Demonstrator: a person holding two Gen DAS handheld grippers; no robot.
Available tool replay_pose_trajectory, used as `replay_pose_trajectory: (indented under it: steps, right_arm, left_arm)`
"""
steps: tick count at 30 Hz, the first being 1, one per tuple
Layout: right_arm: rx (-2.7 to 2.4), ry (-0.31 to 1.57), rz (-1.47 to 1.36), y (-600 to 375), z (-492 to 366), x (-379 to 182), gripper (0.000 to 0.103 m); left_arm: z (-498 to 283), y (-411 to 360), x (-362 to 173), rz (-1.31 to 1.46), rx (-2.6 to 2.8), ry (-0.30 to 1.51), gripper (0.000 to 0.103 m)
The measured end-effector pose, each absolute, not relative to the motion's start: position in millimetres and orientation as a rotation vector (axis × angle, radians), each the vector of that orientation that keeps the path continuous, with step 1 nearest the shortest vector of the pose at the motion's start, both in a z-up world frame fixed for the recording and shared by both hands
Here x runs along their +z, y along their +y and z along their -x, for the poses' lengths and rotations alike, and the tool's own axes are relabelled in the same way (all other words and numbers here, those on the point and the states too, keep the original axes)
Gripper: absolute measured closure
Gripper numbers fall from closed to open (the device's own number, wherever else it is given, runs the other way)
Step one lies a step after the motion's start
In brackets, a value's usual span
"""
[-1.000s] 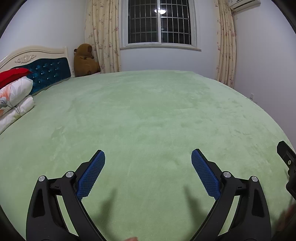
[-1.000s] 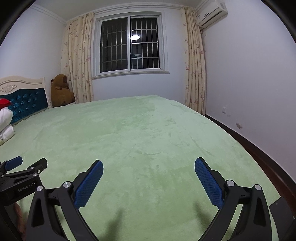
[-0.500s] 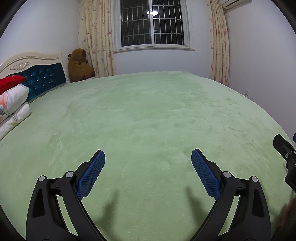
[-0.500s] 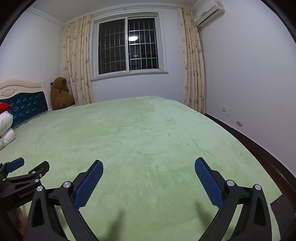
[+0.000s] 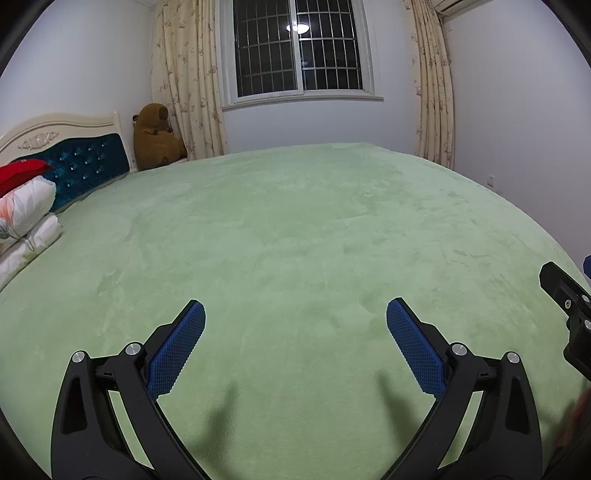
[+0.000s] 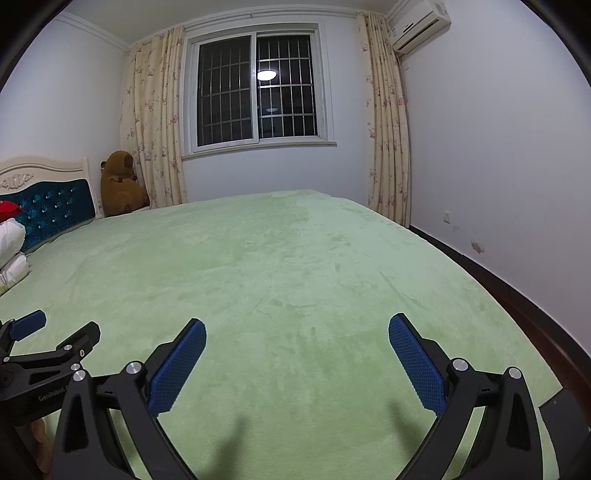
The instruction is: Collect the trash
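- While both tools hang above the bed, the left gripper has its blue pads spread wide, nothing between them.
- The right gripper is likewise released, jaws far apart, gap empty.
- Each tool shows in the other's view: black frame of the right one at the right edge of the left wrist view; the left one, with one blue fingertip, at the lower left of the right wrist view. They sit side by side, apart, not touching.
- Green blanket covers the whole bed; plush surface, faint brush marks, two finger shadows just ahead of each tool.
- Trash: none visible in either view; its whereabouts cannot be told from these views.
- Headboard, cream frame with teal tufted panel, at far left.
- Against it, a red pillow on top of white folded bedding with a floral print.
- Brown plush bear in the far corner, between headboard and curtain.
- Window barred, dark outside, ceiling lamp reflected in the glass; a second curtain on its right.
- Air conditioner high on the right wall.
- Dark skirting along the right wall, a wall socket low beside the curtain there.
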State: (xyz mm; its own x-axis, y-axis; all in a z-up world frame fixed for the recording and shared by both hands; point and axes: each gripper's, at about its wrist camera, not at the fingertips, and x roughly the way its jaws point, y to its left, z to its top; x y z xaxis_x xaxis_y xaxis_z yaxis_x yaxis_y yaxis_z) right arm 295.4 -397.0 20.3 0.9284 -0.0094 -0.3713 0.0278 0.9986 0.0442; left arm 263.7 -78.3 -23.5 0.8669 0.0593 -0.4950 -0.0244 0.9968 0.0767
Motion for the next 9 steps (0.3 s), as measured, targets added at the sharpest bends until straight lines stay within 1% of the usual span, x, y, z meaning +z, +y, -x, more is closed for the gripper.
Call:
replay_pose_trajectory:
  steps: [9]
  right_arm:
    - [-0.023,0.385,-0.047,-397.9,-296.1,19.4,0.005]
  left_arm:
    - [-265.8,-73.7,-24.7,-0.036,0.041,0.533,0.007]
